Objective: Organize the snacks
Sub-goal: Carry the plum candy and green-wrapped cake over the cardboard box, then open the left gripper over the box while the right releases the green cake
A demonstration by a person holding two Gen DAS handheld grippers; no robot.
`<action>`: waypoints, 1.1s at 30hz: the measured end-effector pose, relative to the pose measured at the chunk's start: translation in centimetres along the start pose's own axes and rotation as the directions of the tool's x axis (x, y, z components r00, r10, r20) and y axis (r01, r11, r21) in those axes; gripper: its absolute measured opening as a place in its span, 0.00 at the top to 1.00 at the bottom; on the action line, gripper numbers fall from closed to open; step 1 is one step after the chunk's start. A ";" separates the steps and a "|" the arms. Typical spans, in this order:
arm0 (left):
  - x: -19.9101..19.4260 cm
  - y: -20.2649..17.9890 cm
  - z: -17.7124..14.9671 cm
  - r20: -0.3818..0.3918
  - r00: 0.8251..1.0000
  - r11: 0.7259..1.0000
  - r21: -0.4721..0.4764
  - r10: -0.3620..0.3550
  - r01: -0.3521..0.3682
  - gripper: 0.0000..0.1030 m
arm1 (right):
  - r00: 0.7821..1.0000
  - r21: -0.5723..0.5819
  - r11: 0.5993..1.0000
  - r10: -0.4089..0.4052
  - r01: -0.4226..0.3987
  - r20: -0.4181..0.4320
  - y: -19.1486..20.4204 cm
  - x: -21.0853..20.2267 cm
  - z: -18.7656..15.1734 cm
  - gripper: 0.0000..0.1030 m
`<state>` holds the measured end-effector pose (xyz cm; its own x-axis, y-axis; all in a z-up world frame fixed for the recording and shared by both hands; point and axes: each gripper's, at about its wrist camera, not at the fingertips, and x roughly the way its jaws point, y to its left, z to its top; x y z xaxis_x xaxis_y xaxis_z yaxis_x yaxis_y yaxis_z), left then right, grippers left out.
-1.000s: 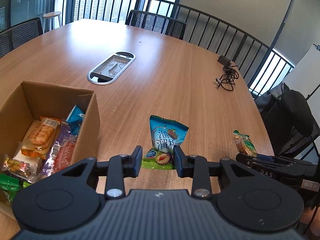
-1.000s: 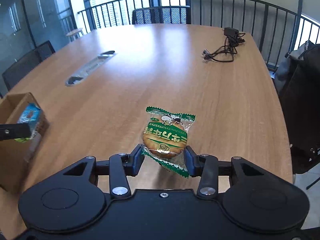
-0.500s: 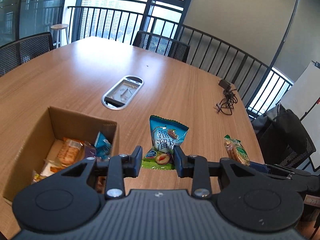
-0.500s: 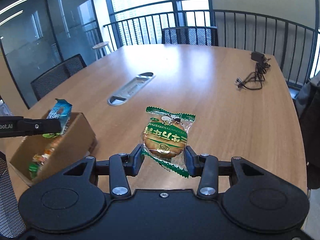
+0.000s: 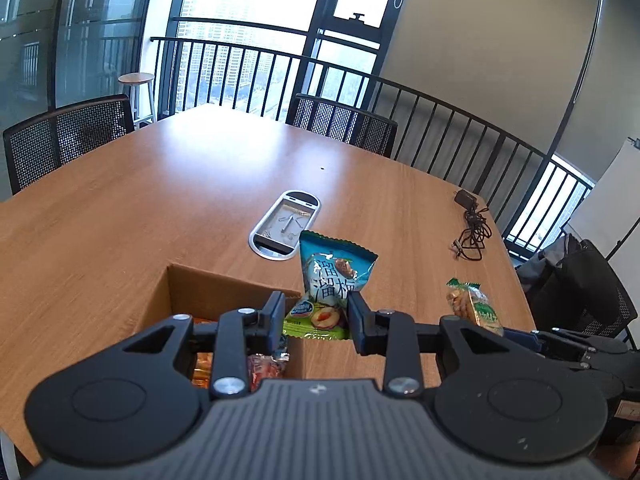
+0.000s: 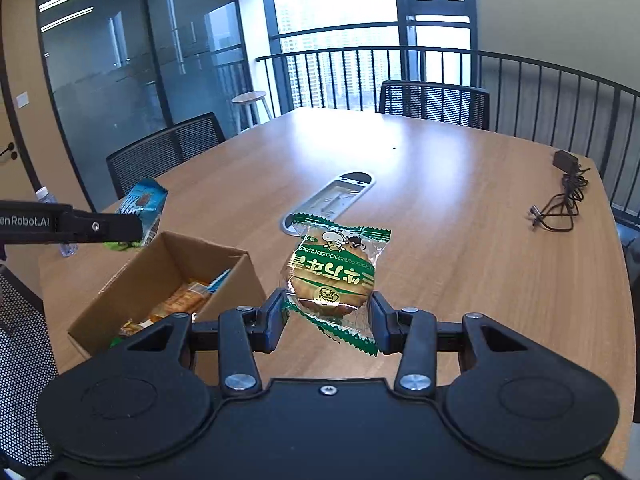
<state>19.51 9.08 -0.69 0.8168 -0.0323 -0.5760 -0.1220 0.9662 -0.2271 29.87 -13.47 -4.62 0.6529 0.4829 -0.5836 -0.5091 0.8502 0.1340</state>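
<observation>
Two hand-held black two-finger grippers each carry one snack above a long oval wooden table (image 5: 120,240). Left gripper (image 5: 316,318): its jaws are clamped on the lower green edge of a blue-and-green foil pouch printed with a plum picture (image 5: 334,280), which stands upright ahead of the fingers. Gripping by the bottom seam leaves the pouch's body free to drop clear once released. Directly below and to the left of this gripper sits an open brown cardboard box (image 5: 224,288), its near corner under the left finger; orange and red wrapped snacks (image 5: 260,368) already lie inside.

Right gripper (image 6: 328,316): its jaws are clamped on either side of a round pastry in a clear green-printed wrapper (image 6: 334,272), tilted slightly, the serrated lower seam hanging below the fingers. The side grip presumably holds the soft cake by its widest part without crushing it. From this gripper the same box (image 6: 160,276) lies below and to the left, with the left tool seen side-on above its far rim.

Both snacks are airborne, near but not yet in the box; the left is judged closer to release. Whether the box has room left beneath the left gripper cannot be told, as the tool body hides much of it. A silver oval cable port (image 5: 286,230) and a black coiled charger cable (image 5: 472,232) lie farther ahead.
</observation>
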 end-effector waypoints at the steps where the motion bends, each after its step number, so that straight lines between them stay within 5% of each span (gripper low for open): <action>1: -0.1 0.3 0.3 0.005 1.000 1.000 0.007 0.002 -0.003 0.68 | 1.000 -0.002 1.000 0.006 -0.006 0.001 0.2 0.1 0.1 0.59; 33: 3.8 10.5 -1.4 -0.054 0.994 0.988 -0.116 0.093 -0.099 0.67 | 0.982 -0.092 0.979 0.177 -0.182 -0.062 9.1 3.9 1.9 0.59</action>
<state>20.50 18.78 -6.35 0.7702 0.0440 -0.6363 -0.2665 0.9286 -0.2583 28.86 -3.40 -4.12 0.5167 0.6115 -0.5993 -0.6687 0.7253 0.1636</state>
